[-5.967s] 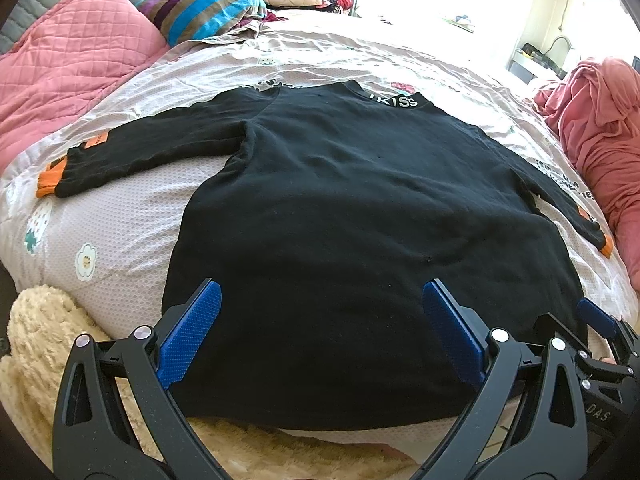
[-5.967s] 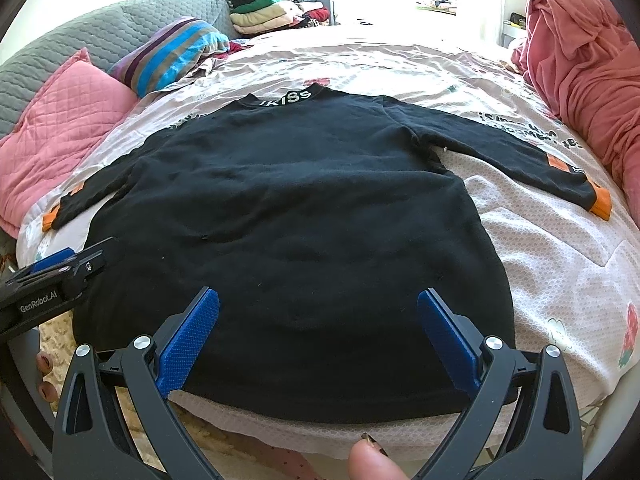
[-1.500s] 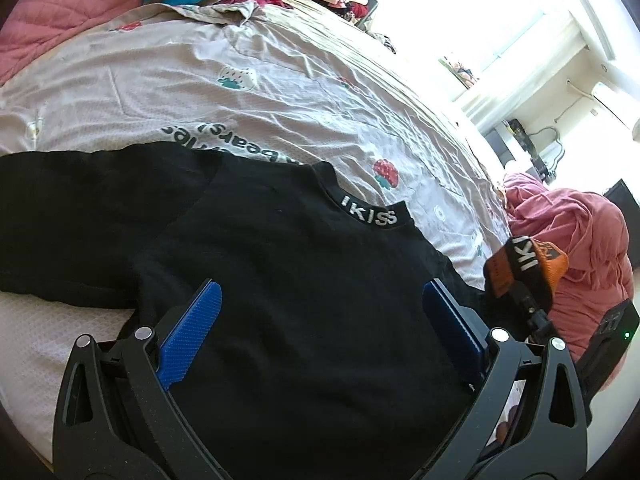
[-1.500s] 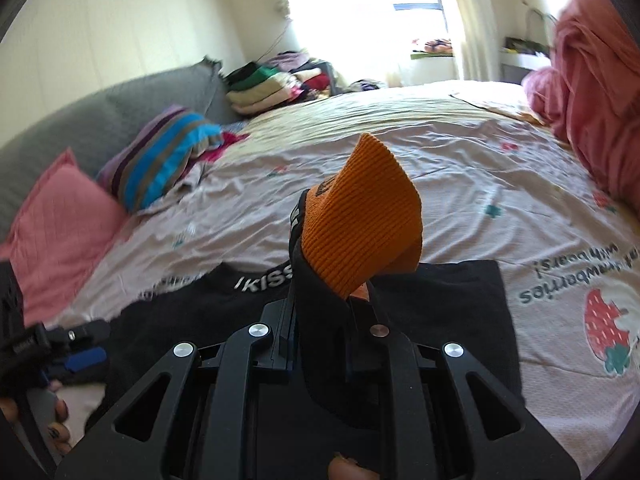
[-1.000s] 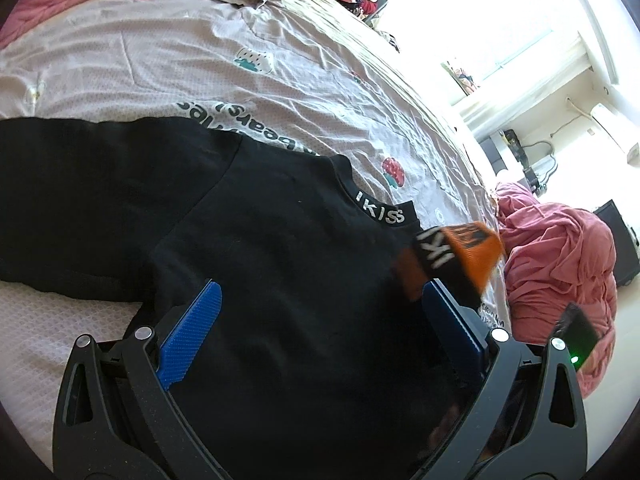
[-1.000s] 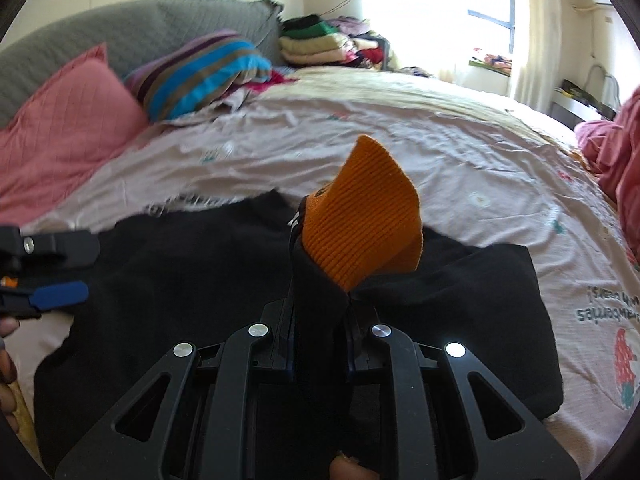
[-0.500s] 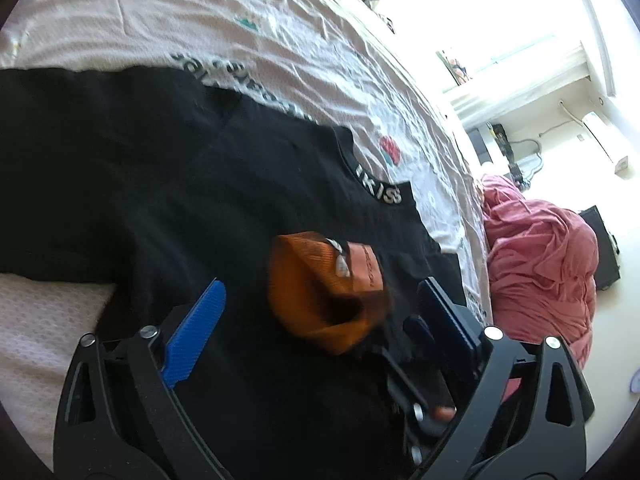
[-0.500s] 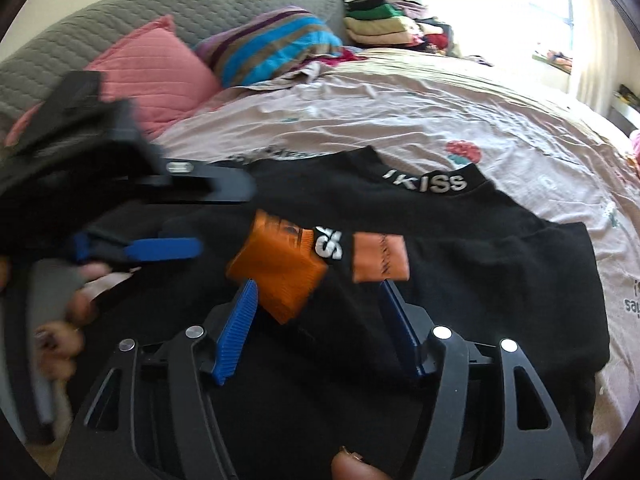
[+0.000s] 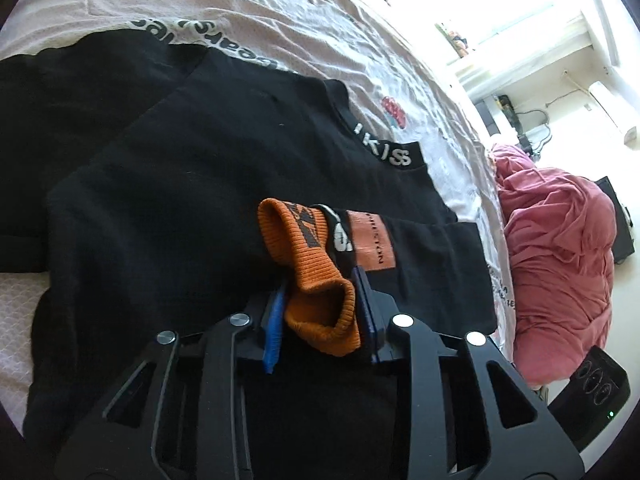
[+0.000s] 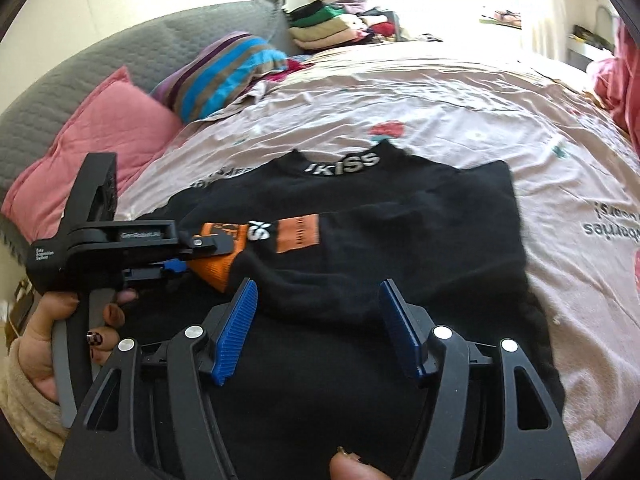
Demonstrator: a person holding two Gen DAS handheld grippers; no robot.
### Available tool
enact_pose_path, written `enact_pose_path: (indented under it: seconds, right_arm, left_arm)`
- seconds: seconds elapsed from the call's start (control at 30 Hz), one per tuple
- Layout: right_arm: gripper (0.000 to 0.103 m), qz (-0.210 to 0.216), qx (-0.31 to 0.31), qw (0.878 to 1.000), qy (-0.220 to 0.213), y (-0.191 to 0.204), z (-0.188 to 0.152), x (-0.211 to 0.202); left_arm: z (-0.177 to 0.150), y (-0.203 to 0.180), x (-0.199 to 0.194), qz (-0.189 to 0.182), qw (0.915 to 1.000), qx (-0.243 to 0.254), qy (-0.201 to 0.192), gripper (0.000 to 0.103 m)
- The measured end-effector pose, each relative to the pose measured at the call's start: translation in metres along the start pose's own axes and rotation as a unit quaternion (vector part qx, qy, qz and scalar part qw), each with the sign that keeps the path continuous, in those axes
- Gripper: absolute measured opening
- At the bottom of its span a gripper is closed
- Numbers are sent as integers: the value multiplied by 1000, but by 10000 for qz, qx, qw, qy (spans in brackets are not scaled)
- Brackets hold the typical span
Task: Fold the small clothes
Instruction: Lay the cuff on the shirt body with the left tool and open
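A black sweatshirt [image 9: 168,184] with an "IKISS" collar lies flat on the bed; it also shows in the right wrist view [image 10: 400,240]. Its right sleeve is folded across the chest. My left gripper [image 9: 320,304] is shut on the sleeve's orange cuff [image 9: 316,280]; the right wrist view shows this gripper [image 10: 188,258] at the left, clamping the cuff [image 10: 218,268]. My right gripper [image 10: 316,328] is open and empty, hovering just above the folded sleeve. The sweatshirt's other sleeve [image 9: 60,120] lies spread out to the left.
The bed has a pale printed sheet [image 10: 460,112]. A pink pillow [image 10: 104,132], a striped pillow [image 10: 224,72] and stacked folded clothes [image 10: 328,24] lie at the head. A pink blanket heap [image 9: 560,264] sits at the right edge.
My right gripper let go of the orange cuff and opened. My left gripper closed on the cuff, which now lies across the chest of the sweatshirt.
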State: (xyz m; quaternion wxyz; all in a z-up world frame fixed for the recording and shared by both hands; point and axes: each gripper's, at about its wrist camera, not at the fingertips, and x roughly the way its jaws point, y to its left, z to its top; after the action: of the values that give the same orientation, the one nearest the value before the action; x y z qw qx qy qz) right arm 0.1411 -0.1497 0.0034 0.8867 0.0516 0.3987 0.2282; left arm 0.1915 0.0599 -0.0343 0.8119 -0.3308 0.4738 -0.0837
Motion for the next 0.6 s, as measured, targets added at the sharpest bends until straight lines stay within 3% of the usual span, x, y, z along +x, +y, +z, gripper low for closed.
enact_pose_path:
  seconds: [0.13, 0.23, 0.43, 0.6]
  right_arm:
    - [62, -111, 69, 9999, 25, -10, -3, -3]
    - [62, -171, 127, 9998, 27, -16, -4, -4]
    - [62, -208, 189, 9996, 9, -22, -2, -6]
    - [62, -333, 246, 9991, 56, -26, -1, -3]
  left_arm:
    - [4, -12, -13, 42, 9994, 251, -215, 10]
    - [11, -25, -33, -121, 9981, 387, -465, 7]
    - [17, -44, -72, 118, 9905, 834, -1091, 7]
    - [12, -30, -68, 371, 9905, 827, -1031, 7]
